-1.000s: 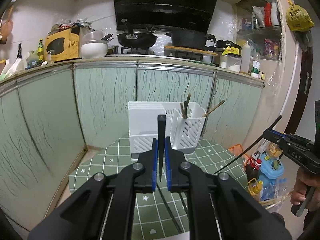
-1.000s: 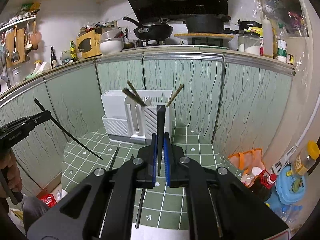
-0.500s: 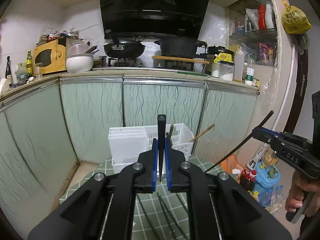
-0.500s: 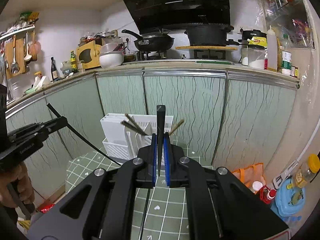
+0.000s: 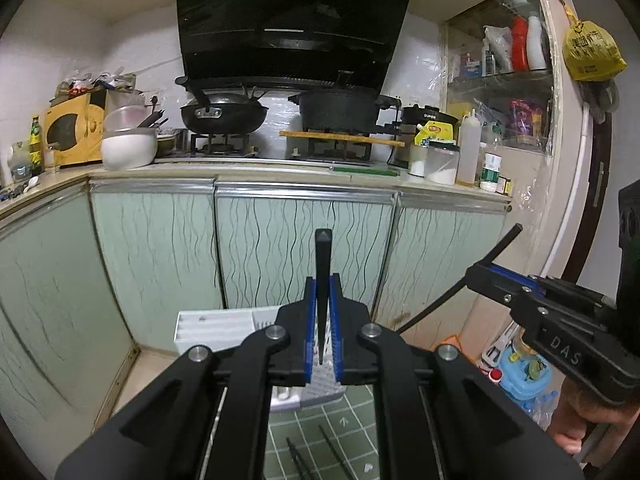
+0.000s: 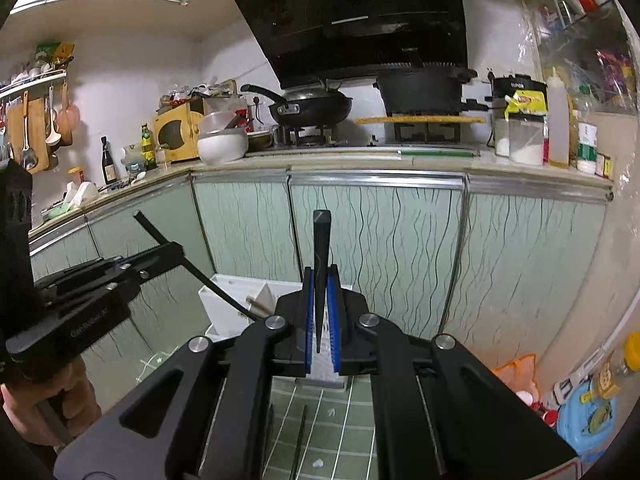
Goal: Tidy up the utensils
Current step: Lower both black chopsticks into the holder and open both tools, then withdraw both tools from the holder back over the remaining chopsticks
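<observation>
Claws (image 5: 322, 300) around tapered black chopsticks (image 5: 322, 252)

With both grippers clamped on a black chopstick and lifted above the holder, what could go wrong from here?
1. Each gripper, left gripper and right gripper, pinches its thin black chopstick near one end, so it may pivot or slip.
2. The white slotted utensil holder is mostly hidden behind the grippers, so aiming could miss the compartment.
3. The long chopsticks angle toward each other and might collide.

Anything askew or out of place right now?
Yes: two thin black chopsticks lie loose on the green tiled tabletop, outside the white slotted utensil holder. Each gripper, left and right, is shut on one black chopstick.
</observation>
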Available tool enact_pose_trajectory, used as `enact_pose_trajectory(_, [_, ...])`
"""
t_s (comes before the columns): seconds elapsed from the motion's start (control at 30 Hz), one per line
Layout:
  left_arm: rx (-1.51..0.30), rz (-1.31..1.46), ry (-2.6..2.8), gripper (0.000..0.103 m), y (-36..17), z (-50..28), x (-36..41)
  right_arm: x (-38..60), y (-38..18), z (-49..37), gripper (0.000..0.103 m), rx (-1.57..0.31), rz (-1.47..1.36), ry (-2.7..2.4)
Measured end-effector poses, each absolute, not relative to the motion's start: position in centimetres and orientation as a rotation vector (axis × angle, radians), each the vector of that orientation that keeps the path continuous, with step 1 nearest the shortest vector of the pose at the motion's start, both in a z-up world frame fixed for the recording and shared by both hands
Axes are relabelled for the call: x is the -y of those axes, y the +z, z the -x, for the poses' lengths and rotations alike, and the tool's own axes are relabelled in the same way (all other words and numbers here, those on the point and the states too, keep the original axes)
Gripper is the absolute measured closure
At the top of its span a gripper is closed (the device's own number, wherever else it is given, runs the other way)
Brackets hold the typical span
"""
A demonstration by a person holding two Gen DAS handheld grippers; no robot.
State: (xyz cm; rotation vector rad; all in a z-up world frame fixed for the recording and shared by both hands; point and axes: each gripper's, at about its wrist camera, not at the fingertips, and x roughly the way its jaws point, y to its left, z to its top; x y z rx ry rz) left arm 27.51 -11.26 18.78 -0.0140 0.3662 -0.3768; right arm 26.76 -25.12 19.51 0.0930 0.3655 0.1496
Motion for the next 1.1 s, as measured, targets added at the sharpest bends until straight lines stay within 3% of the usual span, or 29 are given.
enact_pose_trajectory(0.53, [-0.44, -0.014, -0.434, 0.096, 15.9, -34.6, 12.8, 25.6, 16.5, -34.3, 0.097, -0.432, -0.061, 0.148])
enact_pose_trajectory(0.57, [-0.444, -0.027, -0.438, 0.095, 15.5, -34.9, 12.9, 25.6, 16.0, -34.7, 0.091, -0.437, -0.052, 0.141])
enact_pose_trajectory(0.6, [-0.446, -0.045, -0.439, 0.079, 15.2, -35.0, 13.2, 25.7, 15.6, -34.8, 0.064, -0.442, -0.052, 0.139])
enact_pose_trajectory(0.63, [-0.44, -0.07, -0.427, 0.063, 14.9, -34.9, 13.3, 26.0, 15.4, -34.8, 0.05, -0.436, -0.06, 0.139])
enact_pose_trajectory(0.67, [-0.42, -0.085, -0.386, 0.038, 14.8, -34.7, 13.1, 26.3, 15.3, -34.6, 0.035, -0.422, -0.067, 0.124])
enact_pose_trajectory(0.7, [-0.403, -0.087, -0.355, 0.023, 14.8, -34.6, 12.9, 26.6, 15.2, -34.5, 0.026, -0.415, -0.073, 0.111])
enact_pose_trajectory(0.77, [-0.381, -0.05, -0.346, 0.011, 14.8, -34.3, 11.7, 27.4, 15.2, -34.1, 0.009, -0.402, -0.083, 0.099])
enact_pose_trajectory(1.1, [-0.361, -0.052, -0.302, 0.005, 15.5, -32.2, 10.0, 27.4, 15.8, -31.4, 0.008, -0.388, -0.035, 0.089])
